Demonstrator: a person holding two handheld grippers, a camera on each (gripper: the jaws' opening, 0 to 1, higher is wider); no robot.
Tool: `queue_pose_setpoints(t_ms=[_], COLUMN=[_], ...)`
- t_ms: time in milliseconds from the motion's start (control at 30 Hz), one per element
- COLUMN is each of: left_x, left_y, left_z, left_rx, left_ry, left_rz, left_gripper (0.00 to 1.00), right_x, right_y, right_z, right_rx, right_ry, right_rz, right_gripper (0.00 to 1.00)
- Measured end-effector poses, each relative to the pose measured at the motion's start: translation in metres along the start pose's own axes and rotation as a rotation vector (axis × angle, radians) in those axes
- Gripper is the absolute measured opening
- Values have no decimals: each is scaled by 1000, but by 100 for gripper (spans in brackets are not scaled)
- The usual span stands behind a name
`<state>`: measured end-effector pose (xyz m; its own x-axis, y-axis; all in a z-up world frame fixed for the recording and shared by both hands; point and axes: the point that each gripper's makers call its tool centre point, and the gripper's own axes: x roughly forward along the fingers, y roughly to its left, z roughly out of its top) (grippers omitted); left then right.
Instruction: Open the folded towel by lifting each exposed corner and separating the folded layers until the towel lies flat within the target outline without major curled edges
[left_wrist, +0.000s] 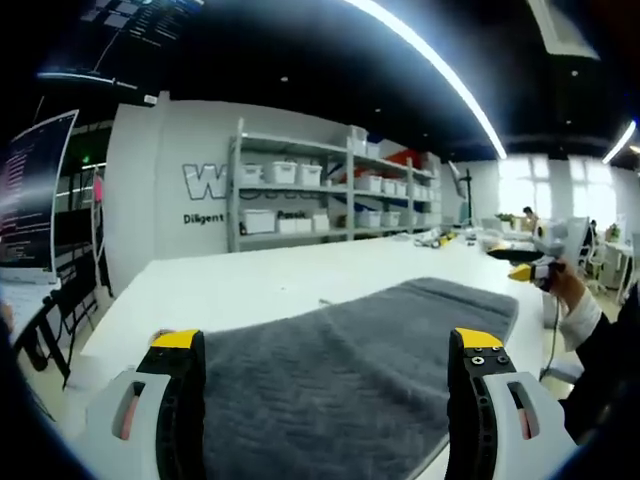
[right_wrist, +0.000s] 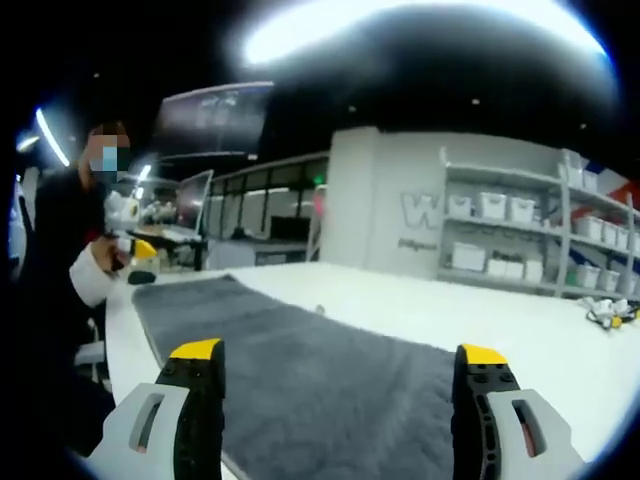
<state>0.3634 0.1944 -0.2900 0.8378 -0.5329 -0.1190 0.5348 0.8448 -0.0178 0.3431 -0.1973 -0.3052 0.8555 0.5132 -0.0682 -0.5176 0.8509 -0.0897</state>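
A grey towel (left_wrist: 400, 310) lies spread along the white table (left_wrist: 260, 280), its surface ribbed and mostly flat. My left gripper (left_wrist: 326, 345) stands open just above the towel's near end, jaws wide apart with nothing between them. At the towel's far right end a hand in a white cuff holds the right gripper (left_wrist: 540, 268). In the right gripper view the same towel (right_wrist: 250, 310) runs away to the left on the table (right_wrist: 500, 310). My right gripper (right_wrist: 340, 355) is open over its near end. The left gripper (right_wrist: 135, 250) shows small in a hand at the far left.
Metal shelves with white bins (left_wrist: 320, 190) (right_wrist: 520, 230) stand against the wall behind the table. A monitor (left_wrist: 30, 190) and dark chairs (left_wrist: 70, 300) are at the left. Small yellow items (right_wrist: 610, 315) lie far right on the table. A dark-sleeved person (right_wrist: 60, 260) stands beside the table.
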Motion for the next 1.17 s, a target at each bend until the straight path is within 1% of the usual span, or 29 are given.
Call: queue_pose_setpoints(t_ms=[100, 167, 300, 333, 367, 400, 467, 500, 567, 600, 667, 700, 767, 867, 900, 933, 1000, 1033, 1167], left_x=[3, 3, 2, 2, 2, 2, 2, 2, 1, 0, -2, -3, -5, -12, -14, -16, -18, -19, -21], left_y=[2, 1, -1, -1, -1, -2, -7, -9, -11, -12, -12, -12, -11, -12, -14, -16, -20, -22, -23], left_z=[-3, -7, -5, -5, -5, -6, -9, -9, -7, -5, -3, -2, 0, 4, 6, 7, 9, 9, 11], left_rx=[1, 5, -9, -10, -12, -15, -22, -26, -23, -19, -13, -11, -4, -7, -9, -9, -9, -5, 1], left_ry=[8, 39, 34, 34, 34, 35, 48, 50, 47, 46, 41, 39, 38, 29, 27, 26, 23, 25, 27], left_rz=[7, -4, -7, -5, -6, -9, -23, -27, -29, -30, -29, -27, -23, -9, -12, -16, -17, -18, -4], left_gripper=[100, 100, 100, 100, 100, 100, 100, 100, 100, 100, 100, 100, 100, 100, 100, 100, 100, 100, 100], right_x=[6, 9, 10, 11, 10, 8, 4, 2, -2, -4, -6, -6, -6, -9, -9, -10, -10, -10, -11], right_y=[2, 6, 7, 5, 3, -4, -16, -20, -21, -21, -19, -17, -16, -16, -18, -19, -13, -9, 0], right_z=[3, 7, 14, 13, 11, 8, 6, 6, 7, 8, 12, 14, 16, 17, 15, 13, 11, 11, 19], right_rx=[11, -1, 1, 19, 37, 72, 132, 143, 104, 57, 1, -3, 15, 85, 121, 128, 117, 97, 79], right_ry=[-9, -11, -40, -38, -33, -24, -28, -31, -17, -5, 0, 1, 2, -16, -13, -6, 14, 16, -2], right_rz=[0, 16, 18, 12, 0, -29, -80, -95, -94, -93, -101, -97, -93, -103, -118, -121, -108, -96, -61], right_gripper=[91, 92, 92, 95, 98, 99, 99, 99, 99, 99, 99, 99, 99, 99, 99, 99, 99, 99, 99])
